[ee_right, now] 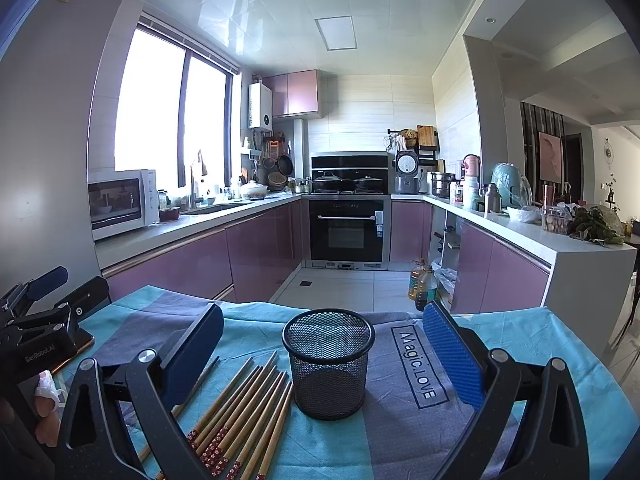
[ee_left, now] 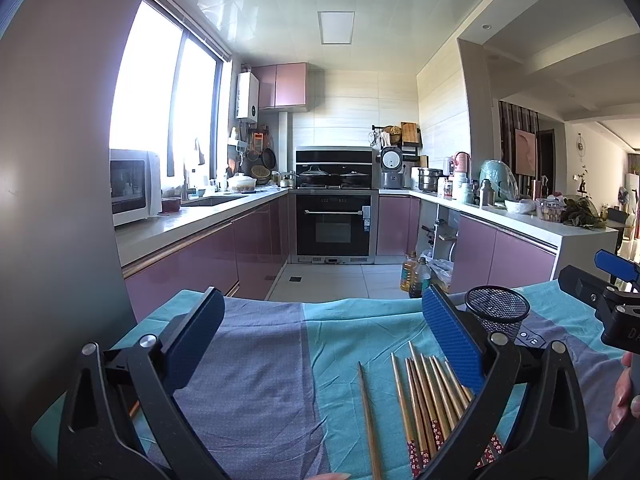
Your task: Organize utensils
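Note:
Several wooden chopsticks (ee_right: 244, 412) with red flowered ends lie in a loose row on a teal and grey cloth (ee_right: 400, 432). A single chopstick (ee_left: 368, 416) lies apart, left of the bunch (ee_left: 428, 396). A black mesh holder (ee_right: 328, 360) stands upright and empty just right of the chopsticks; it also shows in the left wrist view (ee_left: 498, 312). My right gripper (ee_right: 324, 348) is open, hovering with the holder between its fingers' line. My left gripper (ee_left: 320, 328) is open above the cloth, left of the bunch. Neither holds anything.
The cloth-covered table ends at its far edge (ee_right: 280, 308), with kitchen floor beyond. Oil bottles (ee_right: 420, 284) stand on the floor by the purple cabinets (ee_right: 200, 264). The other gripper shows at the left edge (ee_right: 36, 320) of the right wrist view.

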Motion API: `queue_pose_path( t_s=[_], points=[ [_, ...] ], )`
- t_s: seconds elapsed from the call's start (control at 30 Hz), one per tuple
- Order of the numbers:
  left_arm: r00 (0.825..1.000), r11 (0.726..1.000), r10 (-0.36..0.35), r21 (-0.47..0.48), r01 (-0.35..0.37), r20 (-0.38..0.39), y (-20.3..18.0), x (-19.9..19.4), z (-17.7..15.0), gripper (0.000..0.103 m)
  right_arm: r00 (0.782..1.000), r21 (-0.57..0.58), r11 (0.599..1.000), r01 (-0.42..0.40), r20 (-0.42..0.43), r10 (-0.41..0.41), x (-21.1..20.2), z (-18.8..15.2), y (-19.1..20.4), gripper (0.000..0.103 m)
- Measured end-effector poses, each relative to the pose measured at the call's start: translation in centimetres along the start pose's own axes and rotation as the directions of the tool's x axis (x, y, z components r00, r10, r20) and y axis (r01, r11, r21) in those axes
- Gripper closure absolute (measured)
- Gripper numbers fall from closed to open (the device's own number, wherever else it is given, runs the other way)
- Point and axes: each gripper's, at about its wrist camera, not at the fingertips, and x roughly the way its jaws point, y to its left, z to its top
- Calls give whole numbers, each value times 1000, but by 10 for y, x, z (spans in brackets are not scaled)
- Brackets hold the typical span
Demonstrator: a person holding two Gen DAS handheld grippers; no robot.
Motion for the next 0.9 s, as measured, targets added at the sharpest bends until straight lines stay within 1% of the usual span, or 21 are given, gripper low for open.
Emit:
queue_pose_path(
  t_s=[0.9],
  points=[
    [1000,1000,-1,0,1,2,-1,-2,0,6,1000,8,1000,5,6,-5,0,0,-3,6]
  ],
)
